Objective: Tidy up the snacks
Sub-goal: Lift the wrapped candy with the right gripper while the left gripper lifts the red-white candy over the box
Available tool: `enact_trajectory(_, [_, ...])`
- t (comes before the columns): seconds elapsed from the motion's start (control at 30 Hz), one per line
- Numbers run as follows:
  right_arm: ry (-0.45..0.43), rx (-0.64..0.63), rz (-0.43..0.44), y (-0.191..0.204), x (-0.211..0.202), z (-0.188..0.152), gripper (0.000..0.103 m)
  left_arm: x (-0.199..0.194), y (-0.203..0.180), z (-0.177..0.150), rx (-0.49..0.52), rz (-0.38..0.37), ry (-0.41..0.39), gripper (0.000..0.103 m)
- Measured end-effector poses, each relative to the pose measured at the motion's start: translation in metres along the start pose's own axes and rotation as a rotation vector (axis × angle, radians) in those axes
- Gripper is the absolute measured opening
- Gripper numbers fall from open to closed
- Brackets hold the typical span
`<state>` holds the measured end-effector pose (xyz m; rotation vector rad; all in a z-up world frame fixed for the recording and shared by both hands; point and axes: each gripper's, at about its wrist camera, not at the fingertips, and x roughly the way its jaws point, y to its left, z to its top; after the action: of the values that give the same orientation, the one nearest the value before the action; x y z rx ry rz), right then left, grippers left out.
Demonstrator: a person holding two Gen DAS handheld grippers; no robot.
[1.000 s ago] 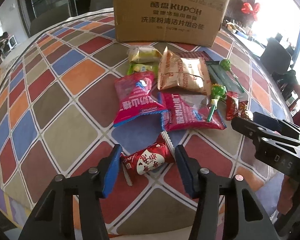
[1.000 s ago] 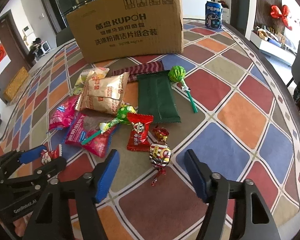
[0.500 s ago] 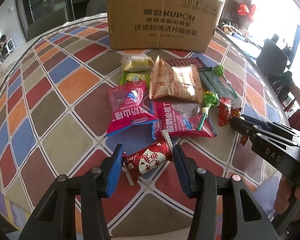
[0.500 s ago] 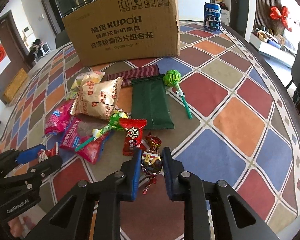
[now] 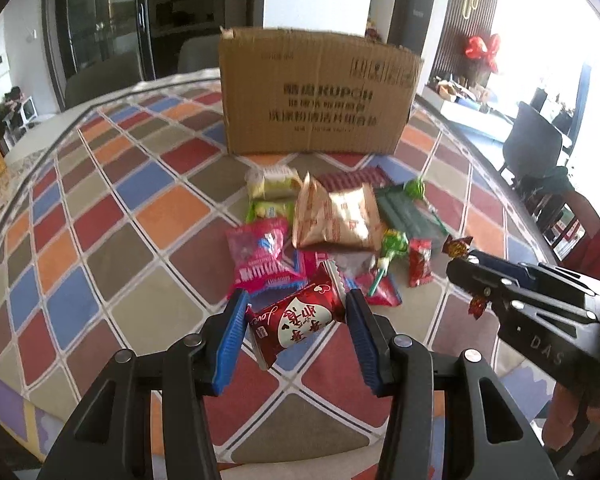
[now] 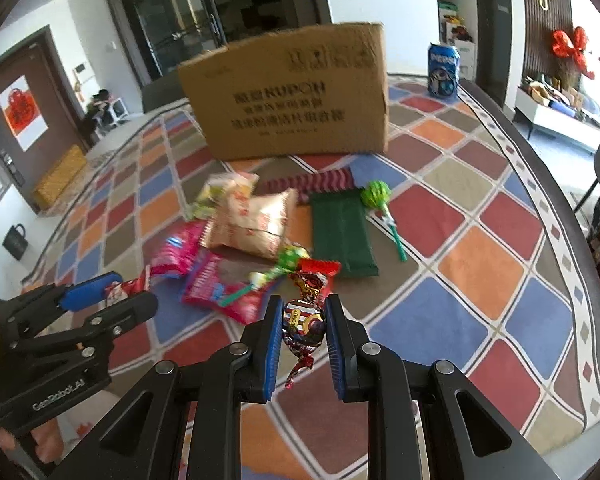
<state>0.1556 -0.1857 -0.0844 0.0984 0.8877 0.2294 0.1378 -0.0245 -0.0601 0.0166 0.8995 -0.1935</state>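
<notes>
My left gripper (image 5: 296, 312) is shut on a red heart-printed snack packet (image 5: 296, 322), lifted off the checkered tablecloth (image 5: 112, 264). My right gripper (image 6: 303, 316) is shut on a foil-wrapped candy (image 6: 303, 322), also raised; in the left wrist view it shows at the right as the right gripper (image 5: 466, 268) with the candy (image 5: 457, 247) between its pads. Behind them lies a heap of snacks: a pink packet (image 5: 262, 256), a tan biscuit bag (image 5: 336, 218), a green packet (image 6: 342, 236) and lollipops (image 6: 376, 196). A cardboard box (image 5: 316, 104) stands at the back.
A Pepsi can (image 6: 443, 70) stands at the far right behind the box. Chairs (image 5: 534, 140) ring the round table. The table edge runs close on the right. A small red candy packet (image 5: 420, 266) lies by the heap.
The right gripper's jaws closed on the foil candy. Both grippers rose with their snacks and tilted up, so the box and room now show higher in view.
</notes>
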Motion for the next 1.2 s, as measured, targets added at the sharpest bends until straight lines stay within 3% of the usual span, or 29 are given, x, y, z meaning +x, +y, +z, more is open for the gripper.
enact_trajectory(0.53, [-0.143, -0.058, 0.061, 0.024, -0.039, 0.04, 0.022, -0.049, 0.003, 0.045, 0.072, 0.028, -0.201, 0.049])
enact_trajectory(0.8, [-0.237, -0.069, 0.078, 0.027, -0.053, 0.077, 0.022, -0.067, 0.005, 0.087, 0.085, 0.038, -0.309, 0.049])
enact_trajectory(1.2, [-0.325, -0.082, 0.119, 0.027, -0.063, 0.147, 0.022, -0.071, 0.012, 0.159, 0.063, 0.015, -0.377, 0.049])
